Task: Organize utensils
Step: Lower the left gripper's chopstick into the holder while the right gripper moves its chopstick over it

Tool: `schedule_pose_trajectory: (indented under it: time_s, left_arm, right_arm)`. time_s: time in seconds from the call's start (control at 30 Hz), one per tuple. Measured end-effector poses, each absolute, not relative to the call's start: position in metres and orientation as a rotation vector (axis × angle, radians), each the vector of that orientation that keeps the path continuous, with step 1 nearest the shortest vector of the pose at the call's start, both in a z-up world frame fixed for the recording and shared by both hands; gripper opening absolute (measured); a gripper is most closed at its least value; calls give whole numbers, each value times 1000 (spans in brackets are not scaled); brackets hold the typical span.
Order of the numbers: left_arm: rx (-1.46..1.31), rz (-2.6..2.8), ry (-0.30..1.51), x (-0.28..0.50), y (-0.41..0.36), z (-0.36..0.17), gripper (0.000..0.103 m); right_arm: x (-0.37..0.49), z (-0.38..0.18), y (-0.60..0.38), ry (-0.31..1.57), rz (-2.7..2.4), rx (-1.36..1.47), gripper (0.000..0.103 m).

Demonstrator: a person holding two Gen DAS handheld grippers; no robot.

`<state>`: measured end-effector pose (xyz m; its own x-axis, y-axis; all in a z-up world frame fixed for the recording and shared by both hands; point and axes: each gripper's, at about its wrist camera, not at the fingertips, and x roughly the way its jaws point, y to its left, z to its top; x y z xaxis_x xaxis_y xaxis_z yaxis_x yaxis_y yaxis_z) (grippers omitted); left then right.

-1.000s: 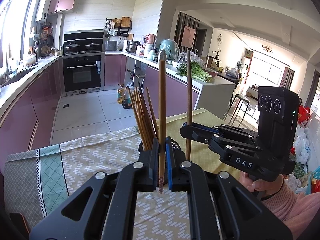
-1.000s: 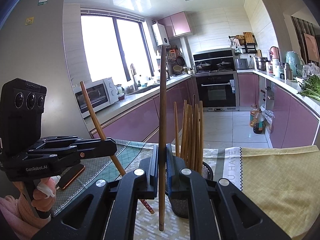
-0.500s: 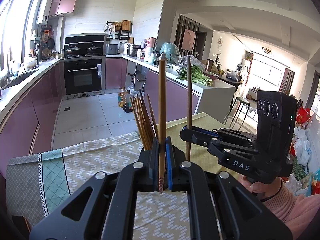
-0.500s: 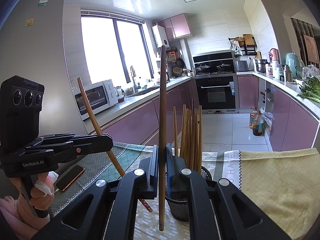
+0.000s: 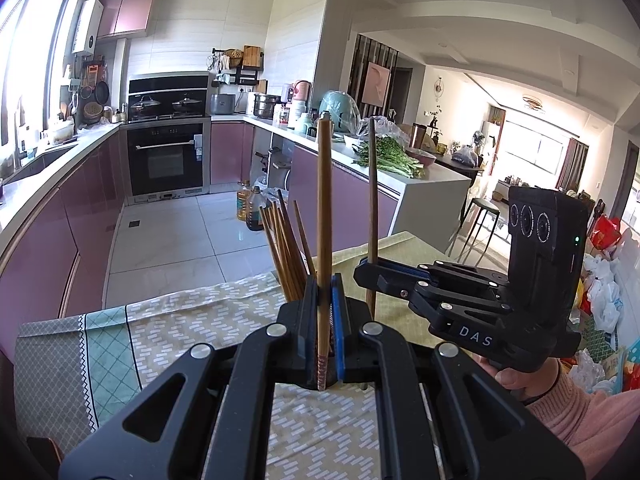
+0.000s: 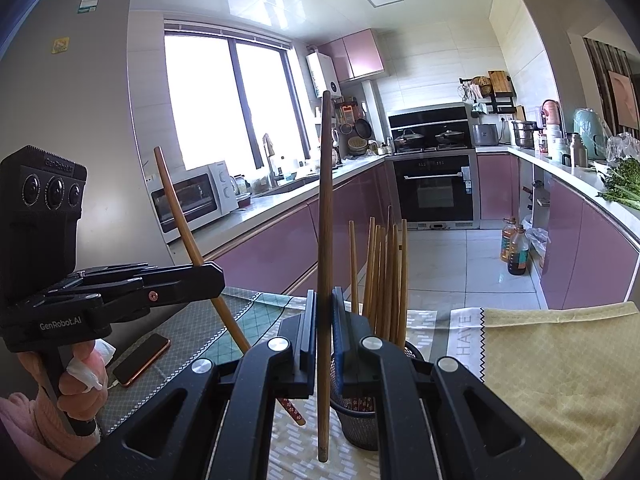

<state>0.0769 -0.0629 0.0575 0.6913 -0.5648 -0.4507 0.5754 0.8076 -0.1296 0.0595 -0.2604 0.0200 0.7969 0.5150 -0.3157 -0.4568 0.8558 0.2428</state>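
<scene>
My left gripper (image 5: 323, 304) is shut on one wooden chopstick (image 5: 322, 208) and holds it upright above the table. Just beyond it, a bunch of several chopsticks (image 5: 282, 248) sticks up; the holder under them is hidden by the jaws. My right gripper (image 6: 324, 312) is shut on another upright chopstick (image 6: 325, 220), close in front of the black mesh holder (image 6: 360, 420) with its several chopsticks (image 6: 384, 272). From the left wrist view the right gripper (image 5: 370, 274) sits to the right of the holder. From the right wrist view the left gripper (image 6: 212, 280) sits to the left, its chopstick (image 6: 180, 216) tilted.
A patterned tablecloth (image 5: 180, 320) covers the table, with a yellow cloth (image 6: 560, 360) on the right part. A phone (image 6: 140, 354) lies near the hand that holds the left gripper. Purple kitchen cabinets, an oven and oil bottles (image 6: 516, 248) on the floor lie beyond the table edge.
The left gripper has edged slightly upward with its chopstick, so the mesh holder is now hidden behind its jaws. The right gripper has stayed where it was.
</scene>
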Motion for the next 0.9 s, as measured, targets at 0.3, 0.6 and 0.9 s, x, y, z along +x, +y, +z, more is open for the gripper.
schedule_pose_trajectory:
  time_s: [0.3, 0.6, 0.9]
  left_arm:
    - [15, -639, 485, 76, -68, 62, 8]
    - [13, -641, 472, 76, -69, 66, 8]
    - [11, -649, 455, 76, -69, 71, 8]
  right_arm:
    - [62, 21, -260, 381, 528, 161, 6]
    - [66, 24, -257, 373, 534, 163, 6]
    - [70, 28, -258, 365, 536, 183, 6]
